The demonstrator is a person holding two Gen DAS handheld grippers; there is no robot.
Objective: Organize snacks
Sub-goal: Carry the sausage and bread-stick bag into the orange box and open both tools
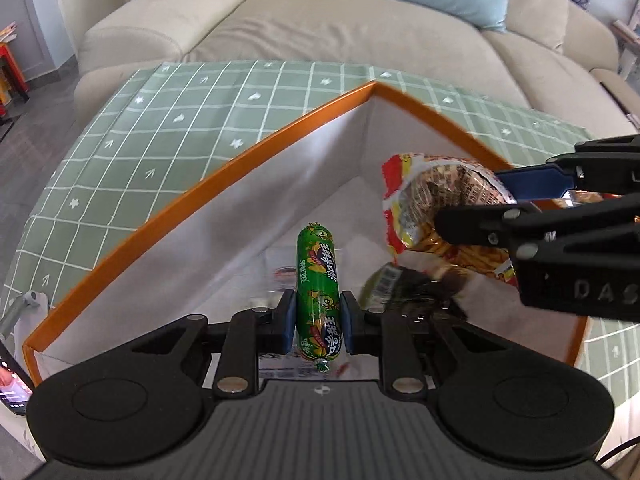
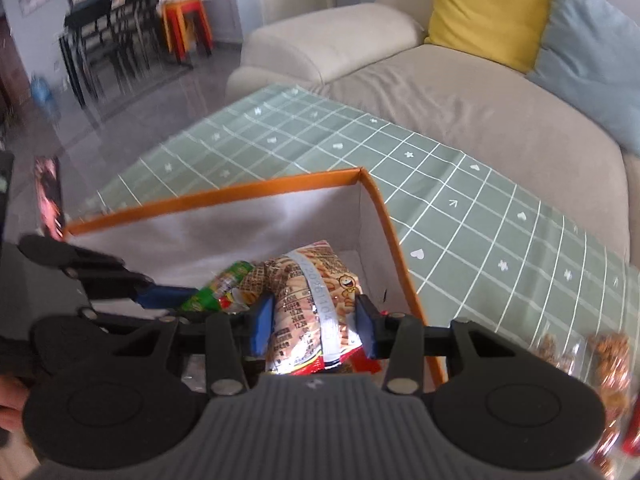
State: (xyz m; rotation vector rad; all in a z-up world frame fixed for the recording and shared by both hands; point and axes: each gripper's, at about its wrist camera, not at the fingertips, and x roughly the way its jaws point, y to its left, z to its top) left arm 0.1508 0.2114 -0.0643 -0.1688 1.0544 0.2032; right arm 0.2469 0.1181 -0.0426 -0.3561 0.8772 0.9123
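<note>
A green sausage stick (image 1: 319, 294) stands lengthwise between the blue pads of my left gripper (image 1: 319, 322), which is shut on it above the orange-rimmed white box (image 1: 224, 168). My right gripper (image 2: 316, 322) is shut on a crinkly red and yellow snack bag (image 2: 316, 300) over the same box (image 2: 224, 196). In the left wrist view the right gripper (image 1: 472, 210) reaches in from the right with that bag (image 1: 424, 208). In the right wrist view the left gripper (image 2: 188, 294) shows at left with the green sausage (image 2: 218, 288). Dark packets (image 1: 404, 284) lie on the box floor.
The box sits on a green checked tablecloth (image 1: 160, 128) in front of a beige sofa (image 1: 320, 32) with yellow and blue cushions. More snack packets (image 2: 600, 364) lie on the cloth right of the box. A phone (image 1: 12, 380) lies at the left edge.
</note>
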